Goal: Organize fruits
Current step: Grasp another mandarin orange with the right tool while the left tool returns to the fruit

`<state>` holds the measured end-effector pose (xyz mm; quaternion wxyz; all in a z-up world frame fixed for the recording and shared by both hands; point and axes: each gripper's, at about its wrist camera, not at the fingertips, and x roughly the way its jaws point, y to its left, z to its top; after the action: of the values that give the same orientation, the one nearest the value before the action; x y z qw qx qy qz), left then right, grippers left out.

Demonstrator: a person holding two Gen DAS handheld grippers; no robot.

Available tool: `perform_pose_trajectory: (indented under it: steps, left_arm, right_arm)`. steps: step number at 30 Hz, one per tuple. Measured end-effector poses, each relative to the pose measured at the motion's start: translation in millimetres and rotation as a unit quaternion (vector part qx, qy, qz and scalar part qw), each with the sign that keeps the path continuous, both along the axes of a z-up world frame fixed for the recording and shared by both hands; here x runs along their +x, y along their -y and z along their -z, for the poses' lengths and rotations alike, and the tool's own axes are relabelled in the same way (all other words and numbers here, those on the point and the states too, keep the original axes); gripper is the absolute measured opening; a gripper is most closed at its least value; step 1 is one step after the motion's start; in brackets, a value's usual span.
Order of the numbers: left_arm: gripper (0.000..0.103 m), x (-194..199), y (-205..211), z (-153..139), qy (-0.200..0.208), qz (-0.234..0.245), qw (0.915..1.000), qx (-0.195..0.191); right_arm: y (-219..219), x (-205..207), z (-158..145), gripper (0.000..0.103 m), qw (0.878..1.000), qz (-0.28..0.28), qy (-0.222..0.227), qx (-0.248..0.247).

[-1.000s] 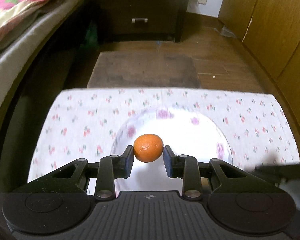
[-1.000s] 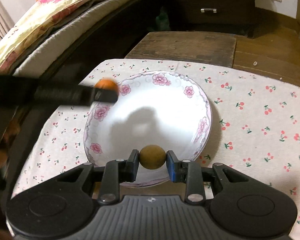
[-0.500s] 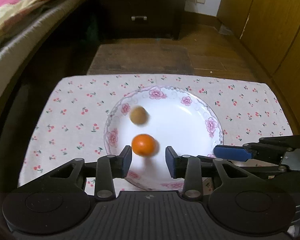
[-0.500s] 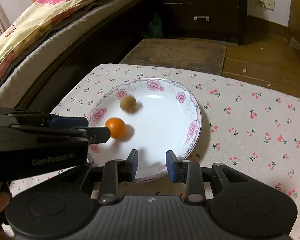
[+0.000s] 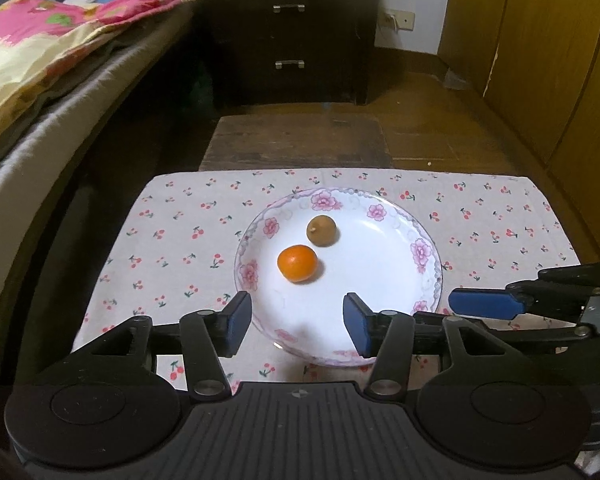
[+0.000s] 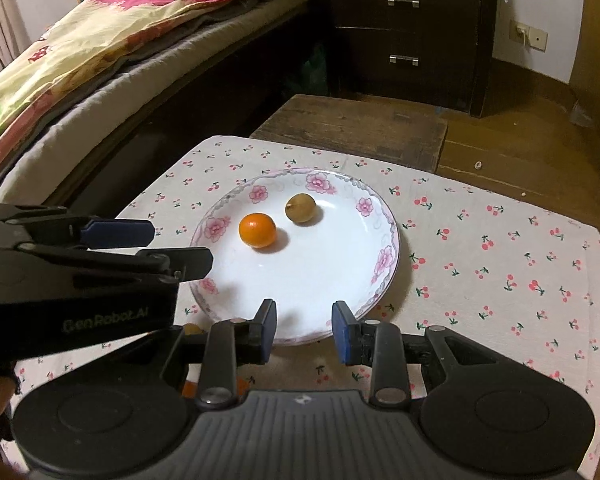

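Both grippers, left gripper (image 5: 297, 321) and right gripper (image 6: 305, 331), gape empty over plate (image 5: 384, 280).

A small round glossy orange citrus fruit (image 5: 297, 263) and a smaller round olive-brown fruit (image 5: 321, 231) lie loose, close together but apart, in the left half of a white shallow plate with a pink-flower rim (image 5: 422, 249), the brown one nearer its far edge.
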<state>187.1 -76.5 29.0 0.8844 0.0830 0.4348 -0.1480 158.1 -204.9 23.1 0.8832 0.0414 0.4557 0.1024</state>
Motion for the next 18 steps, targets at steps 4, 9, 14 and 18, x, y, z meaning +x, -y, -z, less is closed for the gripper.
perform_pose_trajectory:
  steps: [4, 9, 14, 18]
  left_arm:
    - [0.060, -8, -5, 1, -0.004, -0.001, 1.0000, 0.001]
    - [0.060, -18, -9, 5, -0.011, -0.002, 0.9999, -0.001]
    - [0.062, -27, -19, 6, -0.019, -0.011, 0.9997, -0.012]
    - [0.062, -37, -25, 10, -0.028, -0.011, 0.9995, -0.014]
  right_arm:
    - [0, -10, -5, 0.032, 1.000, 0.000, 0.003, 0.004]
    - [-3, -19, -11, 0.032, 1.000, -0.002, 0.006, 0.009]
    - [-3, -29, -9, 0.032, 1.000, -0.001, 0.001, 0.009]
    - [-3, -38, -4, 0.032, 1.000, -0.002, -0.009, 0.004]
